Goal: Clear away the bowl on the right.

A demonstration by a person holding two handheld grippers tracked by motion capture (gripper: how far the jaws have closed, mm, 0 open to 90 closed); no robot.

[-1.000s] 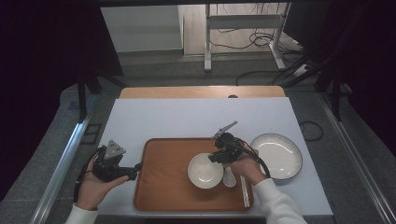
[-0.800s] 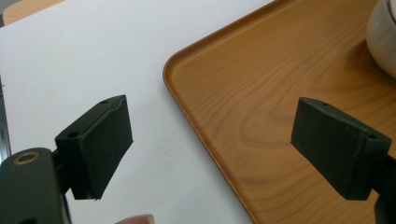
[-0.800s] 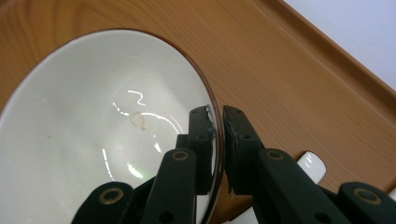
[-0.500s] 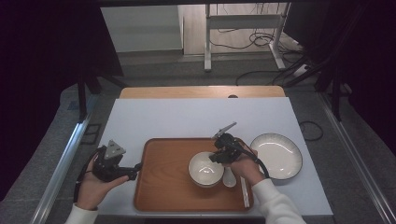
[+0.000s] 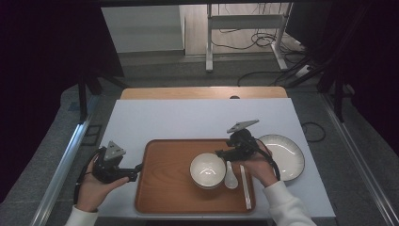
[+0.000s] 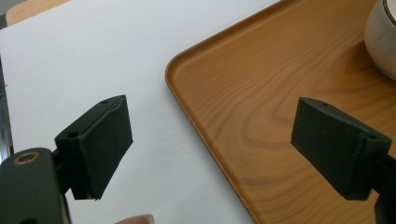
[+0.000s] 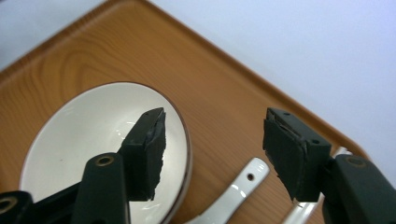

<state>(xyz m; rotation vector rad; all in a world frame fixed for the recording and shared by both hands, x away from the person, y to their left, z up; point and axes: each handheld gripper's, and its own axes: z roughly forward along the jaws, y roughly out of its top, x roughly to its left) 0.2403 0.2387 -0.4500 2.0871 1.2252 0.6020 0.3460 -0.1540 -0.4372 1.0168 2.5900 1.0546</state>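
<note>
Right gripper has lifted slightly off the white ceramic bowl; fingers just opened wide, nothing between them. Bowl sits mid-right on the wooden tray, white spoon just beside. Left gripper unmoved at the tray's left edge, fingers wide open, empty.

Table brightly lit from above, surroundings v. dark, gripper views sharp

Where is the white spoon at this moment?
In the high view, the white spoon lies on the wooden tray, right of the white bowl and left of the chopsticks.
</note>
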